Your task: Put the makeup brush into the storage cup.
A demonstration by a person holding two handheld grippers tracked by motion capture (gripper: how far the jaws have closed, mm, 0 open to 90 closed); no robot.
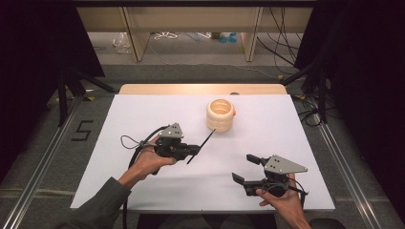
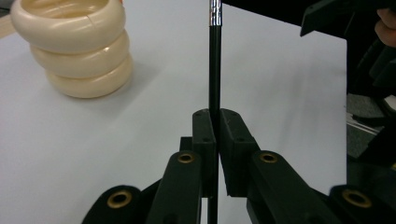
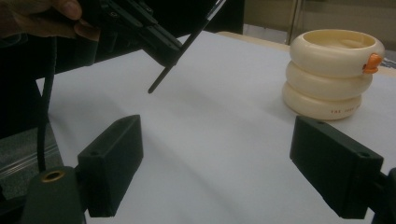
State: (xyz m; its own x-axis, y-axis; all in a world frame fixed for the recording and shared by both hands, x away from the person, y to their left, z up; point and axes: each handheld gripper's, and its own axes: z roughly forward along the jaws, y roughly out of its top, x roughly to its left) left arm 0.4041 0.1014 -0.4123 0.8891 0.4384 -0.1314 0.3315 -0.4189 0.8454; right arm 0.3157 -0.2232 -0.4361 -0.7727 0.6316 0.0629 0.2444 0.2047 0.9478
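Jaws of the left gripper (image 2: 216, 140) pinch a thin black stick (image 2: 214, 70); the right gripper (image 3: 233, 172) gapes wide.

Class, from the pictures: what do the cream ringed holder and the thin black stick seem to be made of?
Ringed holder: probably glossy plastic or glazed ceramic; smooth, with soft shine on its curves. Black stick: likely painted wood, like a pencil, with a shiny metal band near its far end.

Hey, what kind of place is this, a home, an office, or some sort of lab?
Most likely a lab or recording workspace. A white table stands between metal floor rails, loose cables trail over the floor behind, and black curtains close off both sides.
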